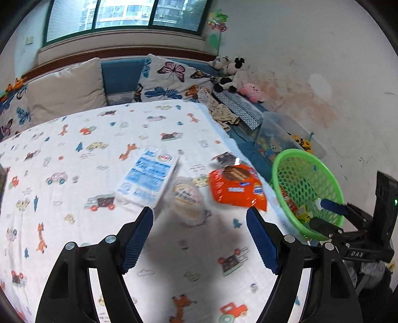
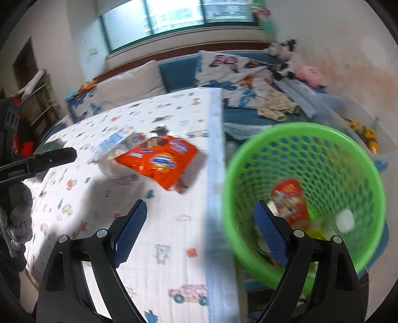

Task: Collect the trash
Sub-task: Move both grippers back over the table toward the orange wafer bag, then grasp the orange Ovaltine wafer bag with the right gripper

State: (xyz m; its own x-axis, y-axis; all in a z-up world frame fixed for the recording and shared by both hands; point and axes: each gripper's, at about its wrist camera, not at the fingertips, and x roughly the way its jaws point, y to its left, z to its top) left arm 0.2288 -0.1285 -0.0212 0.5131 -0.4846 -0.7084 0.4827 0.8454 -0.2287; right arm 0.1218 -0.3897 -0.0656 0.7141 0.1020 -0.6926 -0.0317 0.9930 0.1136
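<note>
Left gripper (image 1: 199, 244): fingers spread wide with nothing between them, hovering over the printed cloth
Right gripper (image 2: 200, 232): fingers likewise parted and empty; one blue pad over the cloth, the other pad (image 2: 271, 234) in front of the basket's near wall
Table cloth (image 1: 74, 154): white, printed with cars, giraffes and trucks, covering the table to its right-hand edge
Round lidded cup (image 1: 187, 198): pale, blurred, lying on the cloth just beyond the left gripper's opening
Blue-and-white carton (image 1: 146, 177): lying flat on the cloth, just left of the cup
Orange snack packet (image 1: 236, 187): on the cloth just right of the cup, near the table edge; in the right wrist view (image 2: 159, 160) it overlaps the cup
Green mesh basket (image 2: 348, 154): beside the table's right edge, lower than the tabletop, tilted in the left view
Basket contents: a red wrapper (image 2: 289, 201), a small white piece (image 2: 344, 221) and yellow scraps I cannot identify
Far side: butterfly pillows (image 1: 171, 79) on a blue sofa, plush toys (image 1: 231, 72) in the corner, a window (image 1: 124, 15) above
</note>
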